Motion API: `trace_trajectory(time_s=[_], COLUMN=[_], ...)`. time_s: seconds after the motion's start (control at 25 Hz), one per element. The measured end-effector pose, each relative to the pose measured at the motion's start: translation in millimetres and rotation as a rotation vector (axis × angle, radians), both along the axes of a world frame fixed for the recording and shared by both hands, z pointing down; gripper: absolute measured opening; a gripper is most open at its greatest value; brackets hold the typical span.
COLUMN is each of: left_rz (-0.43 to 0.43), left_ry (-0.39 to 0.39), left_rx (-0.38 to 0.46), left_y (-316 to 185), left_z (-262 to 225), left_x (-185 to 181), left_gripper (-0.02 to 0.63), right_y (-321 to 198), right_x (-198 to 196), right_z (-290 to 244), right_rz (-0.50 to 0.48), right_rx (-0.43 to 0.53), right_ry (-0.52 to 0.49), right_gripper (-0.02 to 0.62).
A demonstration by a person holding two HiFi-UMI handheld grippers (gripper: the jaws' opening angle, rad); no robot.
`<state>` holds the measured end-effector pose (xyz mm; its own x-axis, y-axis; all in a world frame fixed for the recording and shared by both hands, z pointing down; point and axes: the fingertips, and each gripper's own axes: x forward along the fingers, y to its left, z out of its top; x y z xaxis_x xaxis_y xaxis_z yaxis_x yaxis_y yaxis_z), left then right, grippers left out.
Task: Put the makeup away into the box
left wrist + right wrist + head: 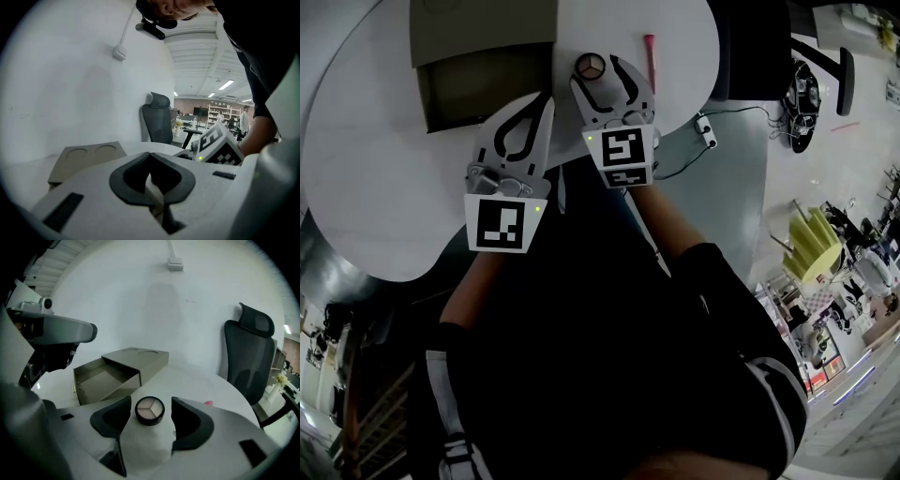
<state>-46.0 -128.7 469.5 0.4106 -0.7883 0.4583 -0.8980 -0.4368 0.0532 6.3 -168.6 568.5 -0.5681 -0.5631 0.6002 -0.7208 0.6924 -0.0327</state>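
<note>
A round black eyeshadow compact lies on the white round table. My right gripper is open, one jaw on each side of the compact, and neither pad touches it. Left of it stands the tan box with its drawer pulled out and nothing in it. A pink stick of makeup lies to the right of the compact. My left gripper hangs shut and holds nothing, close to the drawer's front corner.
A white power strip with a cable sits at the table's right edge. A black office chair stands behind the table. The right gripper's marker cube is close beside the left gripper.
</note>
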Motion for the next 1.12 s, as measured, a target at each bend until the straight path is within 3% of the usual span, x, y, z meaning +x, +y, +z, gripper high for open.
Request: trace_trajectory(time_s=[0.24,0.52,1.12], left_rz=[-0.005,-0.019,-0.074], left_ry=[0.017,0.028,0.035], left_rx=[-0.022,-0.033,-0.009], left_y=[6,12,20], left_z=[8,6,2], left_x=[6,-4,-33], left_gripper=[0.008,0.008,0.008], right_y=[1,1,0], right_x=[2,-4,-22], right_z=[23,23,-41], right_rz=[-0.007,0.010,-0.004], right_rx=[-0.088,-0.103,0.018], right_ry=[0.073,0.095,0.046], right_gripper=[0.267,0.232,0.230])
